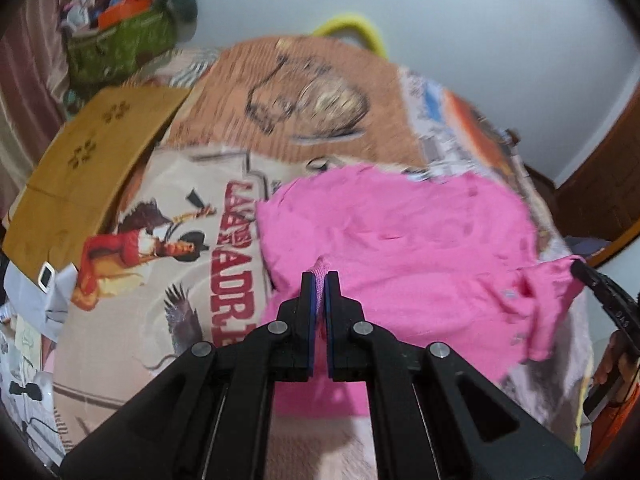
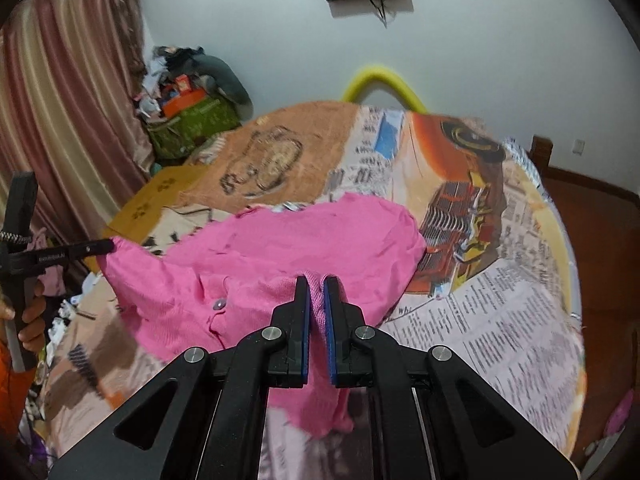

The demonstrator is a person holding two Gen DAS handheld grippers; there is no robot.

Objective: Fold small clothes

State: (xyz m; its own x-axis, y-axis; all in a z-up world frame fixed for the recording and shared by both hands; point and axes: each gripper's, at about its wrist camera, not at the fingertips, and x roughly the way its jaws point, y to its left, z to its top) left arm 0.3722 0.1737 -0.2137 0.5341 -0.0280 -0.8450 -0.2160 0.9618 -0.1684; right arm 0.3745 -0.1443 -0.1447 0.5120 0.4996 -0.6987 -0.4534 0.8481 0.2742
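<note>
Pinching a fold of knit edge apiece, the left hand-held gripper (image 1: 319, 280) and the right hand-held gripper (image 2: 316, 285) hold a pink buttoned top (image 1: 400, 236) stretched between them above a bed (image 1: 168, 280) covered in a printed sheet. Both pairs of jaws are pressed together on the fabric, with pink cloth showing between the blue pads. The garment hangs taut from one hand-held gripper across to the other, its far part trailing ahead of both onto the sheet, apparently so that the cloth spreads flat instead of bunching. In the left view the right hand-held gripper shows at the garment's far right corner; in the right view the left one shows at its far left corner. Small buttons (image 2: 219, 303) sit just left of the right hand-held gripper. Blur suggests the cloth is in motion, probably being carried over for a fold or laid out first. A brown cardboard sheet (image 1: 80, 168) lies well beyond the left hand-held gripper.
</note>
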